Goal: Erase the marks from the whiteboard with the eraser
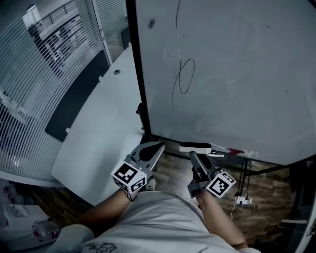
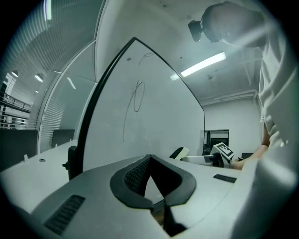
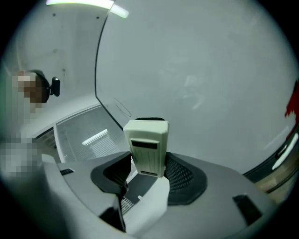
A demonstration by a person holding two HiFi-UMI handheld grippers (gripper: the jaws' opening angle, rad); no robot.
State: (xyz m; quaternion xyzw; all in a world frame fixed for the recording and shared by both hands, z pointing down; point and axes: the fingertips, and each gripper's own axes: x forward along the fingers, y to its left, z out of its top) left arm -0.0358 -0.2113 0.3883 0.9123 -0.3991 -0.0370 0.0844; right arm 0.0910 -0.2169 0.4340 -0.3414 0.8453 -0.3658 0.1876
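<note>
The whiteboard [image 1: 237,74] stands ahead, with a drawn loop and a long stroke [image 1: 185,76] and a short line [image 1: 177,12] higher up. The same loop [image 2: 138,96] shows in the left gripper view. My right gripper [image 1: 195,154] is shut on a white eraser [image 1: 195,147] with a dark felt face, held just below the board's lower edge. In the right gripper view the eraser [image 3: 147,147] stands upright between the pads, close to the board [image 3: 210,70]. My left gripper [image 1: 157,147] is shut and holds nothing, its tips [image 2: 149,158] meeting near the board's left frame.
A white tabletop [image 1: 108,123] lies left of the board's black frame [image 1: 139,84]. Glass with blinds [image 1: 44,74] runs along the far left. The board's tray [image 1: 232,155] holds a red pen [image 1: 237,151]. A power strip [image 1: 242,200] lies on the wooden floor.
</note>
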